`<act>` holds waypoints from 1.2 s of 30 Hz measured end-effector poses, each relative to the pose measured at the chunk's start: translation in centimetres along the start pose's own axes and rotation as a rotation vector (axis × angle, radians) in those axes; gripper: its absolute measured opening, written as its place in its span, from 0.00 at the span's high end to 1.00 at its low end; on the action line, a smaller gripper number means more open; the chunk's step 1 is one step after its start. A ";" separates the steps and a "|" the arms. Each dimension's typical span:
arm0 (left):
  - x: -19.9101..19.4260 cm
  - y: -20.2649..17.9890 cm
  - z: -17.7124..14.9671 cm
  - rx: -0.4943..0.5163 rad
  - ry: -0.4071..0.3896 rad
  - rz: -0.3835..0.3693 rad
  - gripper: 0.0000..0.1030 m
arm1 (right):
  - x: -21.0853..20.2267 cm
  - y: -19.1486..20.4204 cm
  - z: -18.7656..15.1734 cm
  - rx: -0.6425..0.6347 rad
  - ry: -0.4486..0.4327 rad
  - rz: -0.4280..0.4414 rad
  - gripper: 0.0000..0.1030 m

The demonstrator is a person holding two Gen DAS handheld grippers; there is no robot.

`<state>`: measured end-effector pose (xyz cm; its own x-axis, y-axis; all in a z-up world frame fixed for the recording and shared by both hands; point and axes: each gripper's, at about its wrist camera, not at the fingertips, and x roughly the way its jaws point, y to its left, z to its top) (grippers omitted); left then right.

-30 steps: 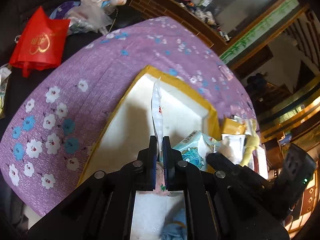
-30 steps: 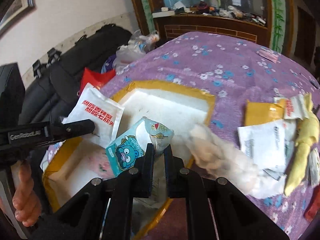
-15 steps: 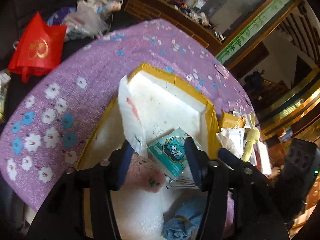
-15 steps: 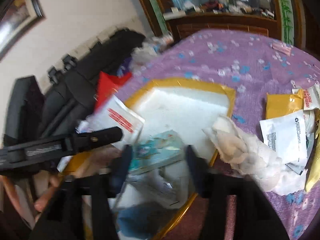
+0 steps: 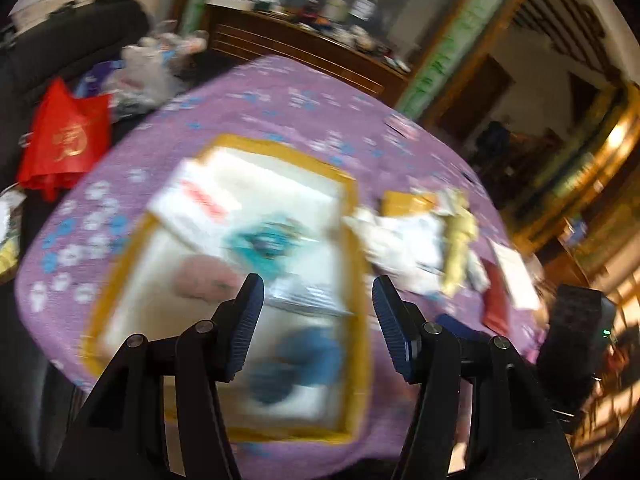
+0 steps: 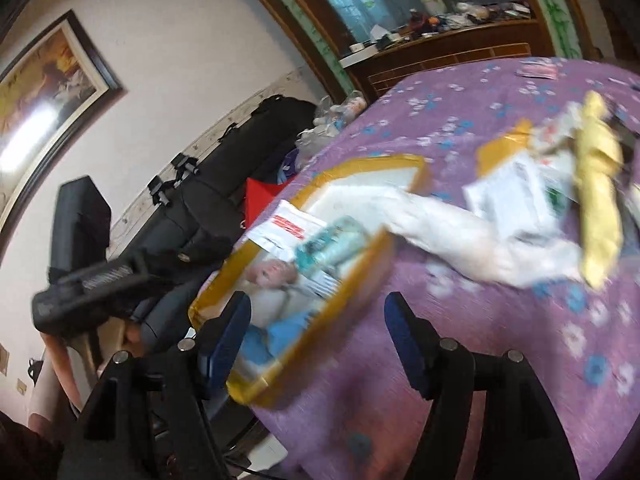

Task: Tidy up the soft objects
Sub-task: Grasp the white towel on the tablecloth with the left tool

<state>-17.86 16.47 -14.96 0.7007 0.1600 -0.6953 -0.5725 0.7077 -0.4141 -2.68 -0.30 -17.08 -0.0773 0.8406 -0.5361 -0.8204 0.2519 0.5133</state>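
Nearest to me, my left gripper (image 5: 318, 312) and right gripper (image 6: 318, 334) now stand wide open and hold nothing; one second ago each was closed on a packet. Both packets now lie in the yellow-rimmed tray (image 5: 354, 216): the white packet with red print (image 5: 196, 204) at the far left, the teal packet (image 5: 268, 240) beside it, near a pink cloth (image 5: 204, 278) and a blue cloth (image 5: 288, 364). I judge these two are finished. Farther right on the purple tablecloth (image 6: 460, 120), a white cloth (image 6: 460, 236), a yellow toy (image 6: 598, 196) and more packets still wait, so they come next
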 end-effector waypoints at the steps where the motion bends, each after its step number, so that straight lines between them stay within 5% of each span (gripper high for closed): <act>1: 0.5 -1.3 0.1 0.020 0.014 -0.017 0.45 | -0.6 -0.6 -0.2 0.019 -0.004 0.000 0.33; 6: 4.8 -5.9 1.1 0.067 0.108 -0.017 0.45 | -3.5 -3.6 -0.7 0.101 -0.047 -0.028 0.33; 9: 7.8 -7.8 1.4 0.027 0.207 -0.083 0.45 | -5.1 -4.9 -0.9 0.134 -0.074 -0.090 0.33; 20: 17.6 -9.9 2.5 -0.116 0.329 0.058 0.45 | -6.9 -9.0 -0.6 0.226 -0.112 -0.213 0.33; 21: 18.1 -9.9 2.4 -0.121 0.349 0.078 0.55 | -7.0 -9.3 -0.5 0.228 -0.113 -0.225 0.33; 23: 18.5 -9.4 1.9 -0.141 0.371 0.067 0.70 | -7.4 -9.8 0.2 0.235 -0.122 -0.245 0.33; 27: 17.1 -8.4 1.8 -0.147 0.347 0.008 0.72 | -8.6 -11.9 1.4 0.244 -0.132 -0.285 0.33; 36: 10.1 -8.9 -0.3 0.006 0.344 -0.112 0.73 | -7.6 -17.8 6.6 0.263 -0.065 -0.451 0.32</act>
<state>-5.79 11.54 -18.50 0.5739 -0.1589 -0.8034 -0.4972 0.7119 -0.4960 16.29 -7.99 -17.75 0.2933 0.6466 -0.7042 -0.5931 0.7008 0.3965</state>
